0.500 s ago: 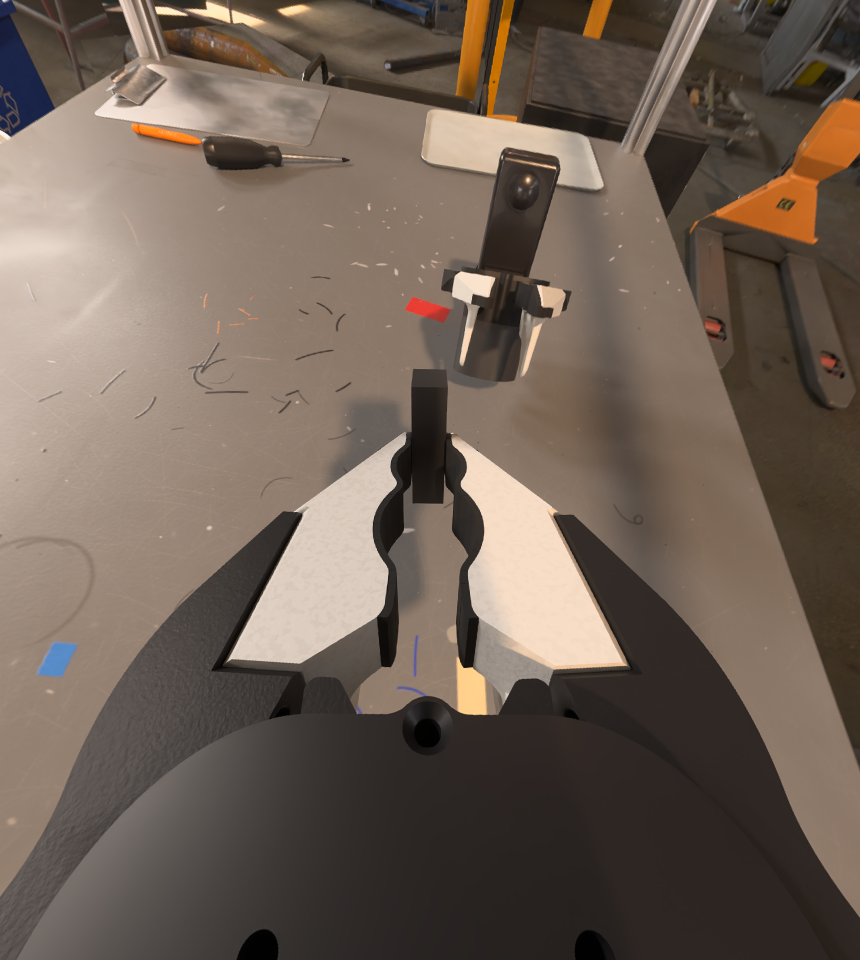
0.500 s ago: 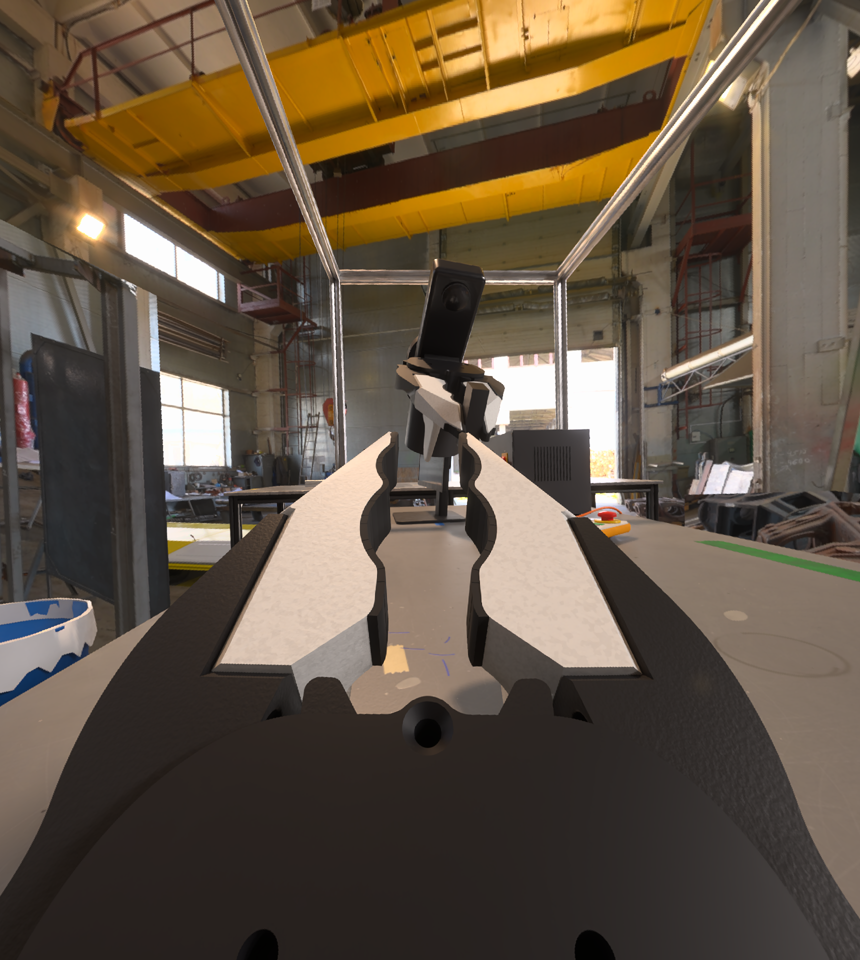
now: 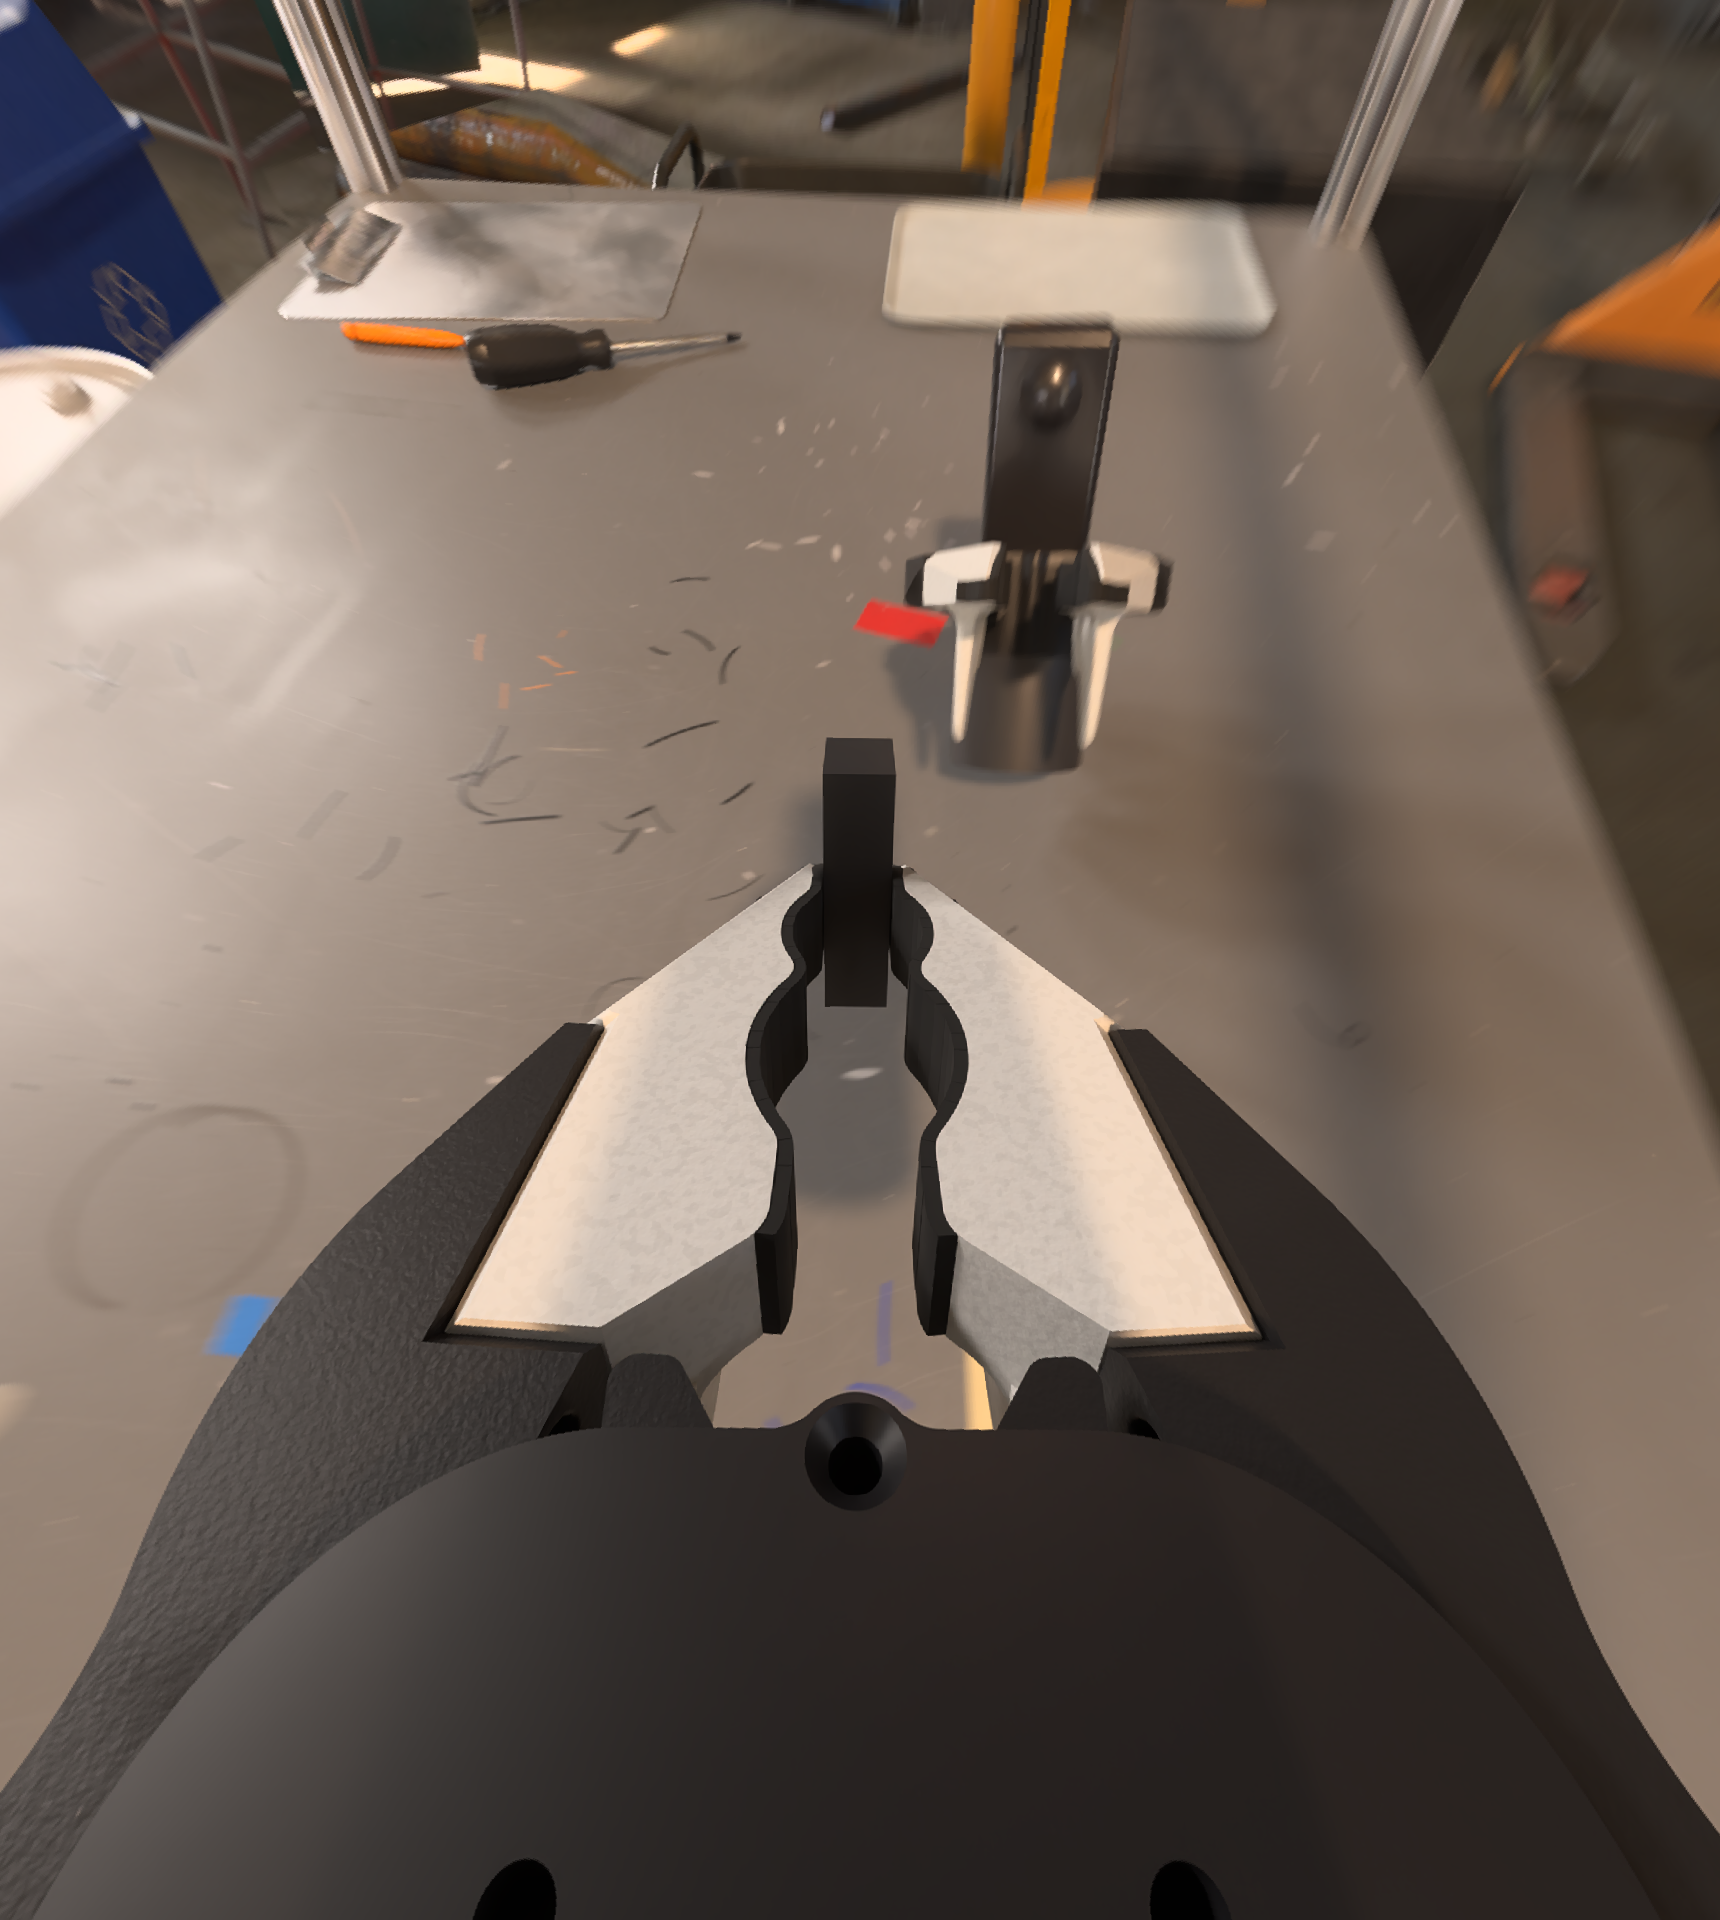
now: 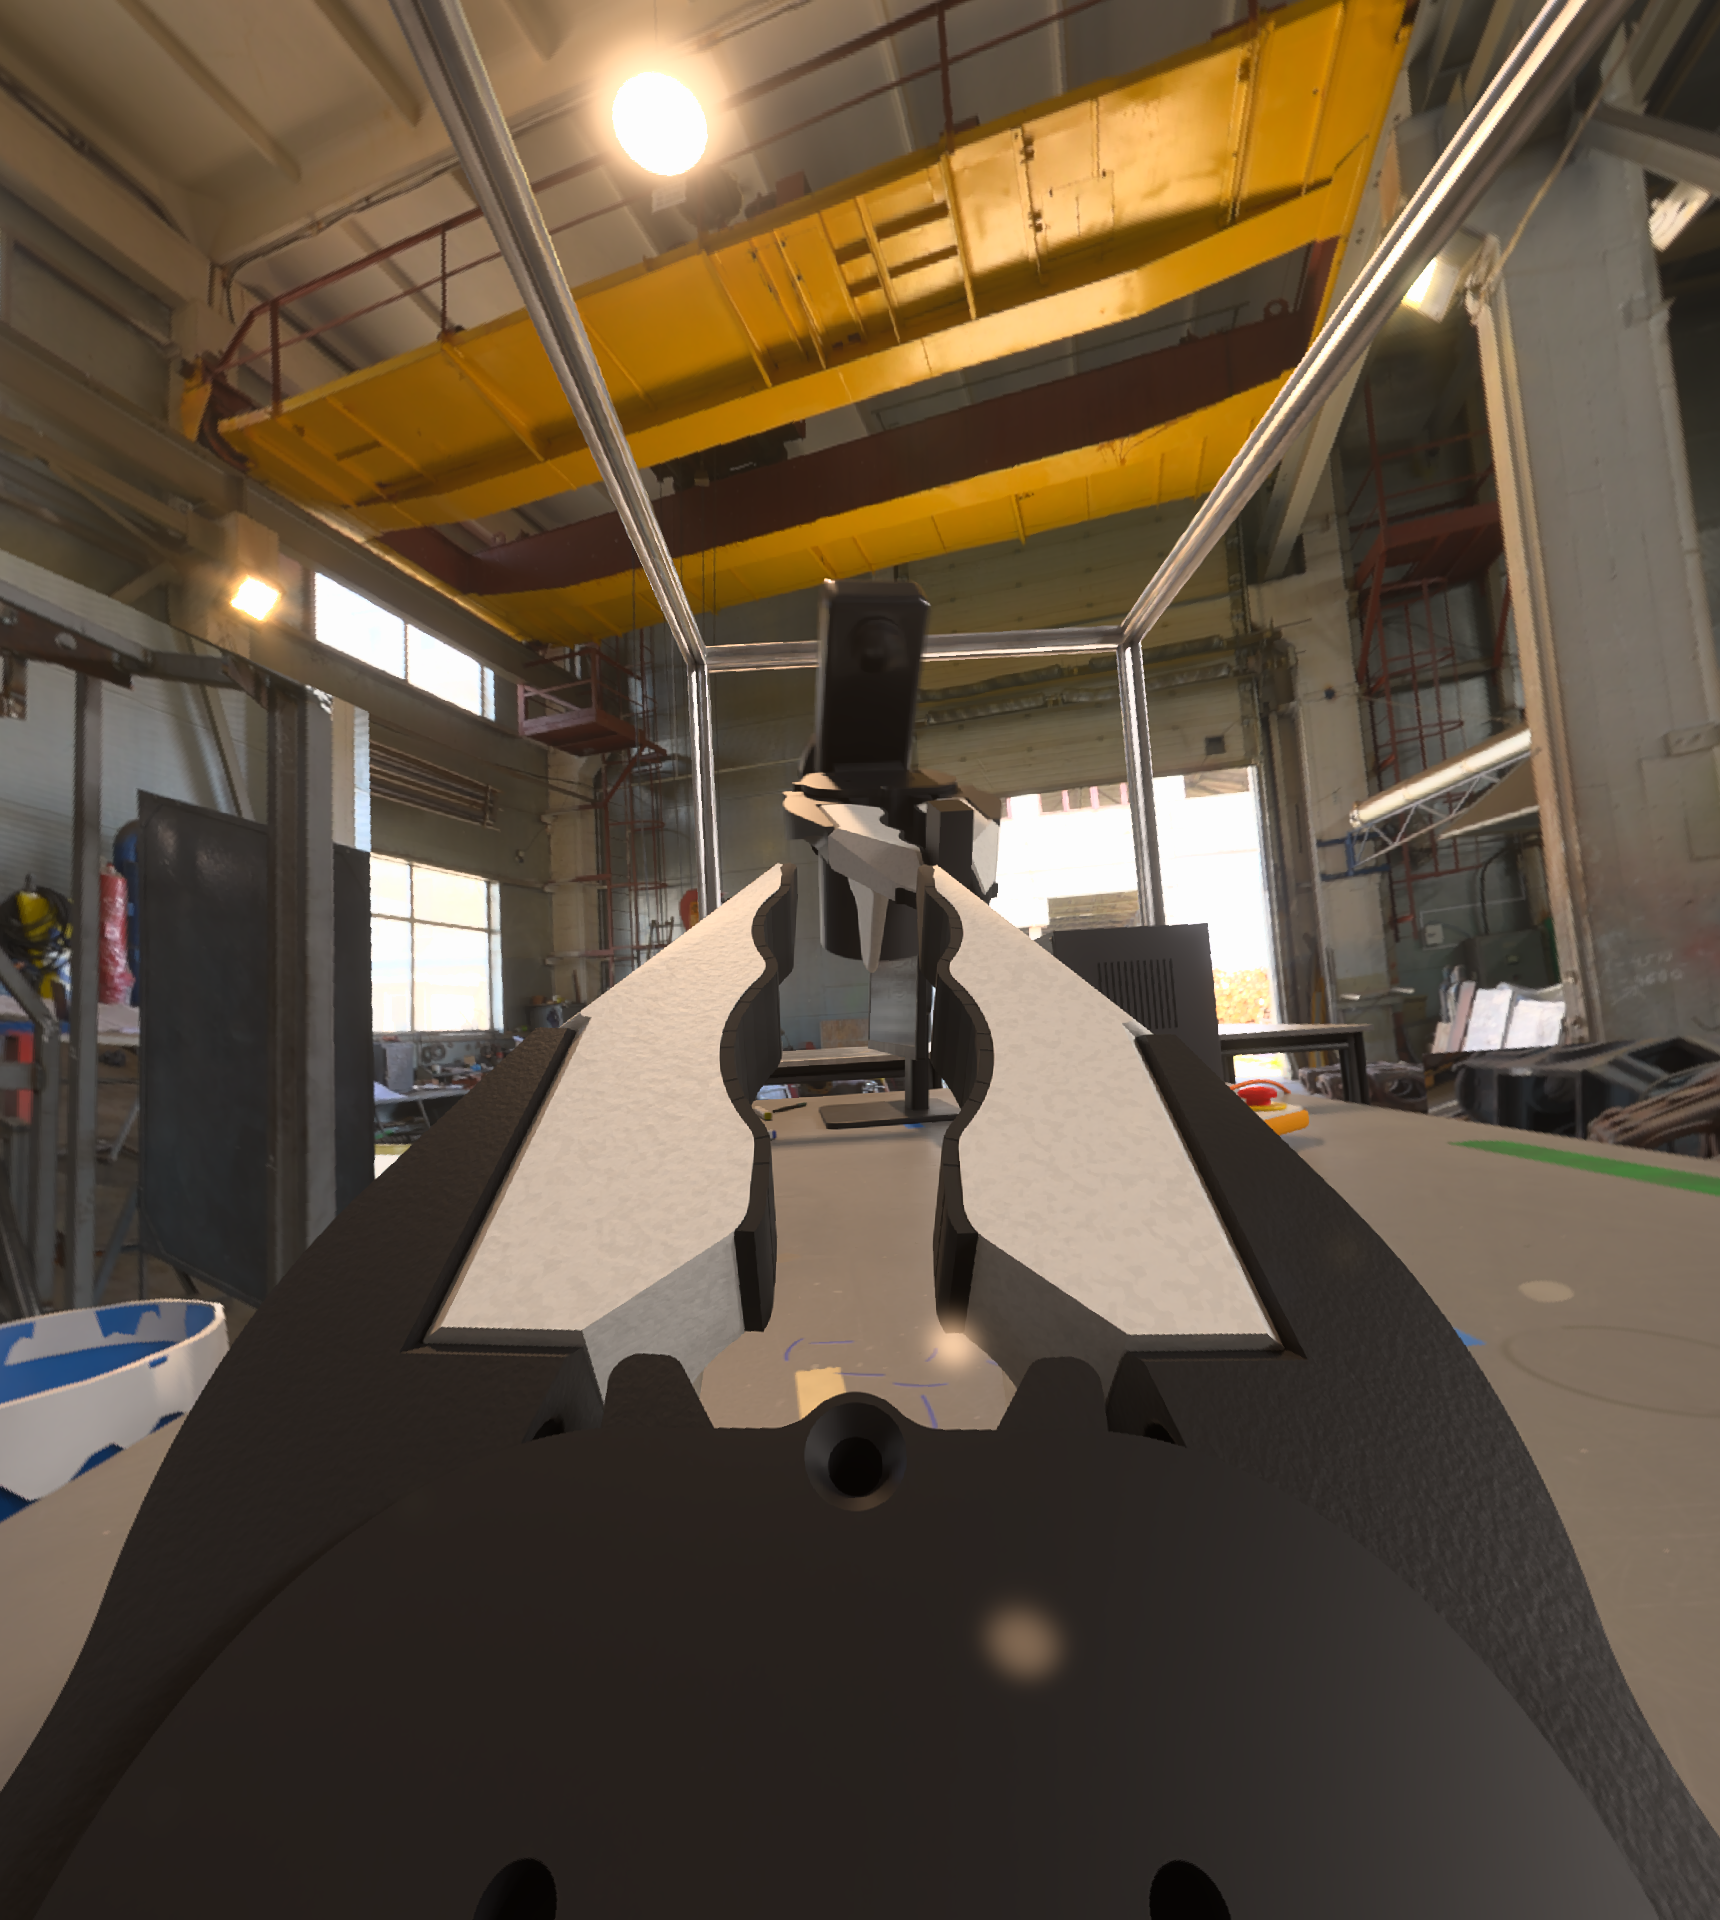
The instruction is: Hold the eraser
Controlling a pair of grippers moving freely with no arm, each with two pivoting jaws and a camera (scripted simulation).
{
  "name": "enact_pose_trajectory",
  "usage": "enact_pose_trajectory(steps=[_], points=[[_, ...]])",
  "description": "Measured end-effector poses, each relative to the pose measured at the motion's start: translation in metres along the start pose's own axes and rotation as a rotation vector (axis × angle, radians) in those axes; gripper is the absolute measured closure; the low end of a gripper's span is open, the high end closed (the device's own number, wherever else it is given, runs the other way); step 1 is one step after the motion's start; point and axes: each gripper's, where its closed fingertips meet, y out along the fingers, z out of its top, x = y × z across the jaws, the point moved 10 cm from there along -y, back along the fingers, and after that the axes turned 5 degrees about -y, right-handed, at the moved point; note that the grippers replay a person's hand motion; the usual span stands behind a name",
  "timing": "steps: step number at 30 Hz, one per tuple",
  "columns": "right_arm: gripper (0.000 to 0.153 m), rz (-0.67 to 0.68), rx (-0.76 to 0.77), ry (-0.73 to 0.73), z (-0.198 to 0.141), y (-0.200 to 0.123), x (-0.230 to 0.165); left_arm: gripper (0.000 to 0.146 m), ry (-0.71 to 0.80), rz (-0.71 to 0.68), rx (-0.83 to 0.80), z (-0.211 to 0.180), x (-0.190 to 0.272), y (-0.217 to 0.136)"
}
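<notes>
My left gripper [image 3: 858, 883] is shut on the eraser [image 3: 858, 821], a black upright block pinched between the fingertips and held above the grey table [image 3: 316, 935]. The block's top sticks out past the fingertips. My right gripper [image 4: 854, 883] is open and empty, low over the table and pointing at the left gripper [image 4: 871, 821], which hangs ahead of it. In the left wrist view the right gripper [image 3: 1032, 717] sits just beyond and right of the eraser, apart from it.
At the table's far end lie a black-handled screwdriver [image 3: 565, 353], an orange pen [image 3: 399, 335], a grey metal sheet [image 3: 503, 260] and a white tray [image 3: 1074, 270]. Red tape [image 3: 900, 621] lies beside the right gripper. The table's right edge [image 3: 1521, 831] is near.
The left gripper has risen and drawn back with the eraser still in it, and its view is blurred. The right gripper's view has tilted upward, and the left gripper looks larger in it.
</notes>
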Motion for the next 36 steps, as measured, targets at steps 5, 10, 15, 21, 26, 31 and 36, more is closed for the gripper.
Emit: enact_pose_trajectory(steps=[5, 10, 15, 21, 26, 31, 36], points=[[0.130, 0.004, 0.050, 0.072, 0.000, -0.001, 0.001, 0.135, 0.188, 0.054, -0.028, 0.007, 0.007, 0.002], [0.129, 0.006, 0.083, 0.085, 0.001, -0.003, 0.000, 0.135, 0.067, 0.009, 0.091, -0.001, 0.000, 0.007], [0.130, 0.027, 0.136, 0.014, 0.007, -0.007, 0.000, 0.135, 0.075, -0.014, 0.120, 0.004, 0.007, 0.011], [0.130, 0.034, 0.128, -0.036, 0.008, -0.007, -0.001, 0.135, 0.121, 0.014, 0.067, 0.007, 0.014, 0.005], [0.130, 0.057, 0.117, -0.036, 0.007, -0.005, -0.002, 0.135, 0.072, 0.007, 0.044, 0.004, 0.014, 0.002], [0.129, 0.064, 0.091, 0.009, 0.003, -0.002, -0.001, 0.135, 0.020, -0.009, 0.031, 0.003, 0.008, 0.003], [0.129, 0.053, 0.083, 0.053, 0.002, -0.004, 0.001, 0.135, 0.066, -0.023, 0.052, -0.001, 0.003, 0.008]])
